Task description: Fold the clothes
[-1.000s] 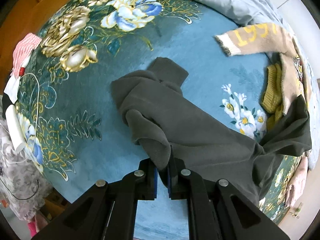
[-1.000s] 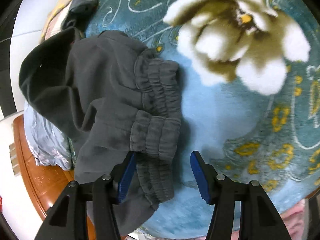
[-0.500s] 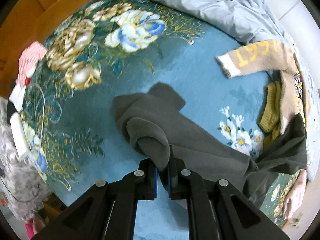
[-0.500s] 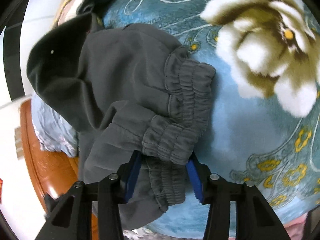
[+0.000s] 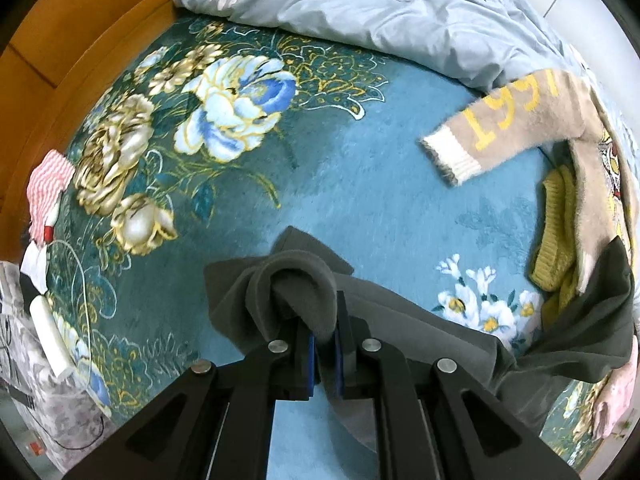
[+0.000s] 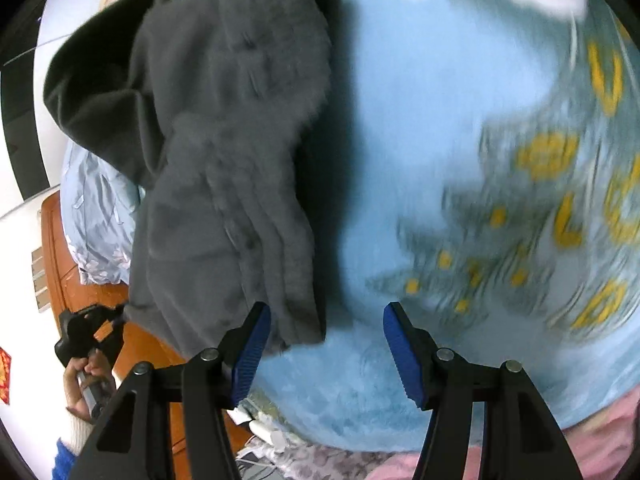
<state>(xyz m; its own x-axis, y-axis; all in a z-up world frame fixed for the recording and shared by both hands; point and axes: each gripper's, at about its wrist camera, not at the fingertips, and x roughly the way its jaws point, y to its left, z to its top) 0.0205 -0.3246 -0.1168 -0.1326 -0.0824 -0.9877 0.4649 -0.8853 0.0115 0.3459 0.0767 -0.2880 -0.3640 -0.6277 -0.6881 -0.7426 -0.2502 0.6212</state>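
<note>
Pinching grey sweatpants (image 5: pixel 400 320) fold, left tool (image 5: pixel 324 354) lifts cloth for folding; right tool (image 6: pixel 326 346) just opened, spread beside sweatpants' cuff, gripping nothing.

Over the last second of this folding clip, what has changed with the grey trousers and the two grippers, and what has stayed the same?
The right gripper closed around the elastic cuffs, then its jaws opened again; it now stands open, the cuff edge just ahead of the jaws. The left gripper has dragged its bunch of the grey trousers across the floral blanket, gathering the cloth closer. It stays clamped shut on the cloth. The beige sweater has not moved.
</note>
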